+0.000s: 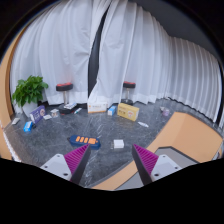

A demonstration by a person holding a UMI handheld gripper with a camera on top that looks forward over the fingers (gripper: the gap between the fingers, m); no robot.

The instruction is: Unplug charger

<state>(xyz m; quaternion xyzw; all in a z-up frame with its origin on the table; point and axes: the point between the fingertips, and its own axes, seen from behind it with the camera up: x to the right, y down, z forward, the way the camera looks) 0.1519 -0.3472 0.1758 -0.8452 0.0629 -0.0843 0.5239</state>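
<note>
A dark strip with orange sockets [86,141], seemingly a power strip, lies on the grey surface [110,125] just ahead of my left finger. A small white block [118,144], possibly the charger, lies to its right, ahead of the gap between my fingers; I cannot tell whether it is plugged in. My gripper [111,160] stands open above the surface, short of both. Its magenta pads [77,158] are wide apart with nothing between them.
A potted plant [30,92] stands far left. Two stools [65,95] and a cardboard box [127,112] stand before white curtains [120,50]. A white box [96,105] and small items lie beyond. A tan wooden edge [190,135] runs along the right.
</note>
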